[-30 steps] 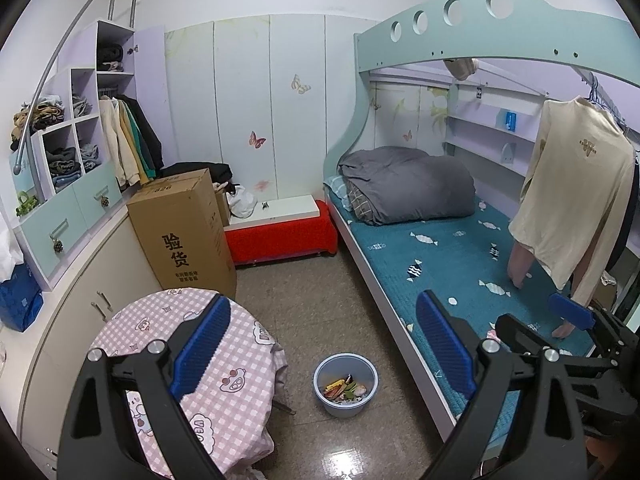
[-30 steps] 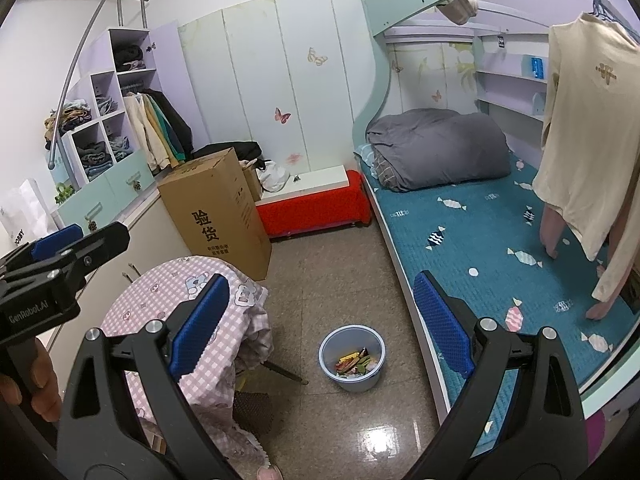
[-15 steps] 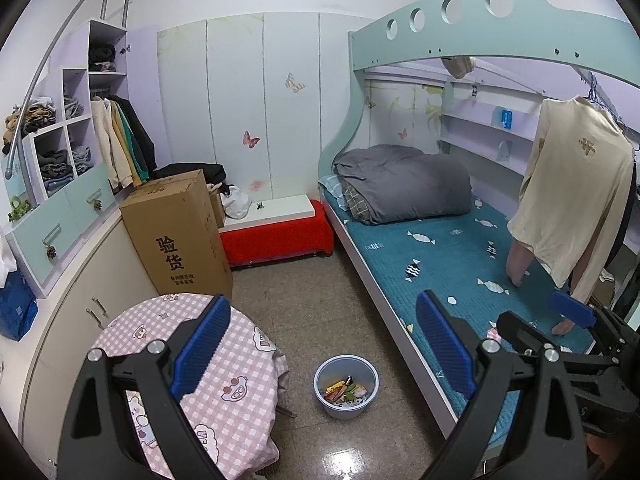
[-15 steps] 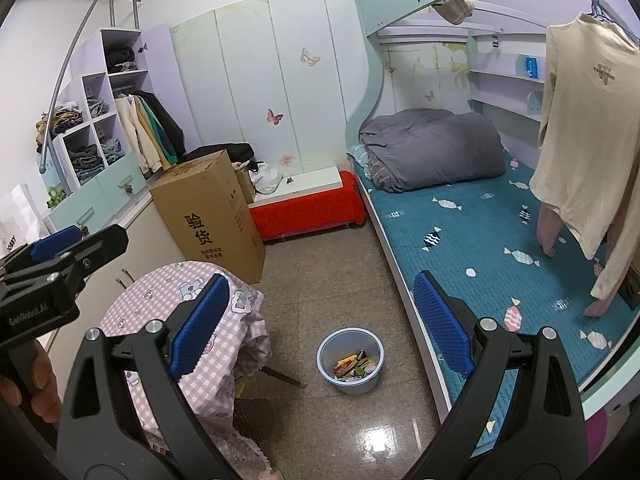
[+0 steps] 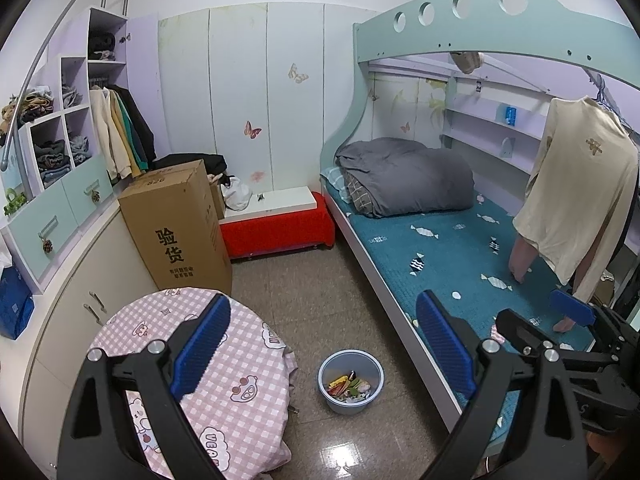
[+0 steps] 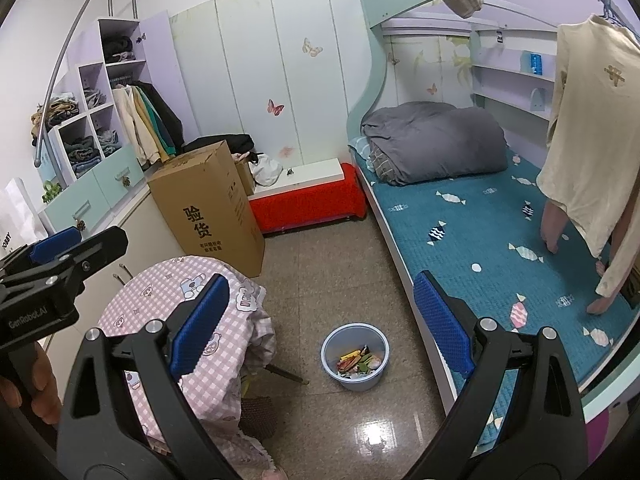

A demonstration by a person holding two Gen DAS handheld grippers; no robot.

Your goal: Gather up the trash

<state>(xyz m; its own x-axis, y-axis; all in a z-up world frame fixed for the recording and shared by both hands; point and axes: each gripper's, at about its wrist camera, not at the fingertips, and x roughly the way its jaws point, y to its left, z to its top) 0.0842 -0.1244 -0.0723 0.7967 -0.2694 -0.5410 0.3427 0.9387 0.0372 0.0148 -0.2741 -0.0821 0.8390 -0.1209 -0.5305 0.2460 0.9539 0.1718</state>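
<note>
The trash sits as a loose heap of colourful wrappers (image 5: 347, 385) inside a small pale-blue bin (image 5: 350, 378) that stands on the tiled floor (image 5: 304, 292), between the round table with the pink checked cloth (image 5: 224, 364) and the side of the bed (image 5: 452, 256). The left gripper (image 5: 322, 344) and the right gripper (image 6: 320, 322) both hang high above the bin with their blue pads spread wide and nothing between them. The wrappers look light, thin and crinkly, likely to slip or spill if pinched singly; the bin itself looks like light, fairly stiff plastic, so its rim is probably the surest place to grip, one pad inside and one outside the wall. Around the bin the floor is open toward the cardboard box (image 5: 176, 228) and the red bench (image 5: 276, 228), but the strip is narrow: the bed's white edge is near on one side and the hanging tablecloth and a table leg (image 6: 286, 374) near on the other. The glossy tile may let the bin slide if nudged.
</note>
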